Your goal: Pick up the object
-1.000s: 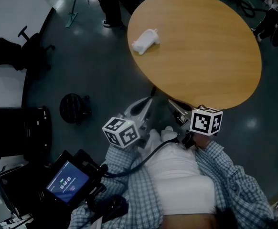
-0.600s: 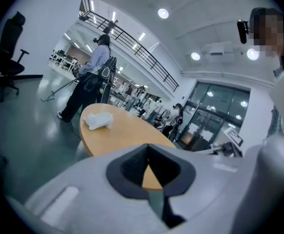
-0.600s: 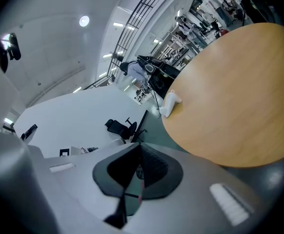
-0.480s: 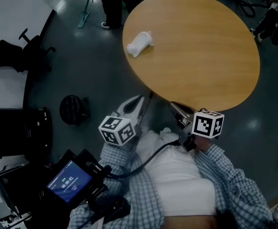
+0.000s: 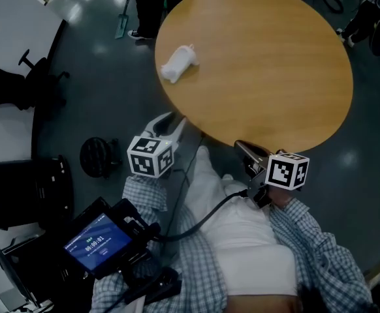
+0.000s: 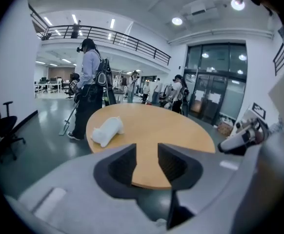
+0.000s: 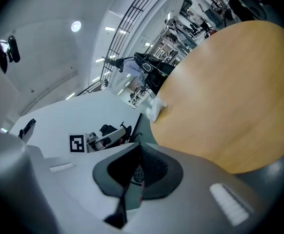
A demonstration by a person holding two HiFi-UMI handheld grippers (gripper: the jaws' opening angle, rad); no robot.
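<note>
A white, soft-looking object (image 5: 177, 62) lies on its side near the left rim of the round wooden table (image 5: 268, 64). My left gripper (image 5: 168, 120) hovers over the floor just off the table's near-left edge, short of the object. Its jaws are opening, with a narrow gap and nothing between them. In the left gripper view the object (image 6: 108, 129) lies ahead and to the left of the left gripper (image 6: 147, 152). My right gripper (image 5: 238, 145) is shut and empty at the table's near edge. In the right gripper view, beyond that shut gripper (image 7: 140, 150), the object (image 7: 156, 107) is far off.
A person (image 6: 88, 87) with a long-handled tool stands beyond the table's far-left side. On the dark floor to the left are an office chair (image 5: 23, 87), a black bin (image 5: 20, 191) and a round black item (image 5: 98, 155). A lit screen (image 5: 98, 243) hangs at the wearer's waist.
My left gripper has moved left and forward toward the table's near-left edge, and its jaws have parted. My right gripper has stayed in place.
</note>
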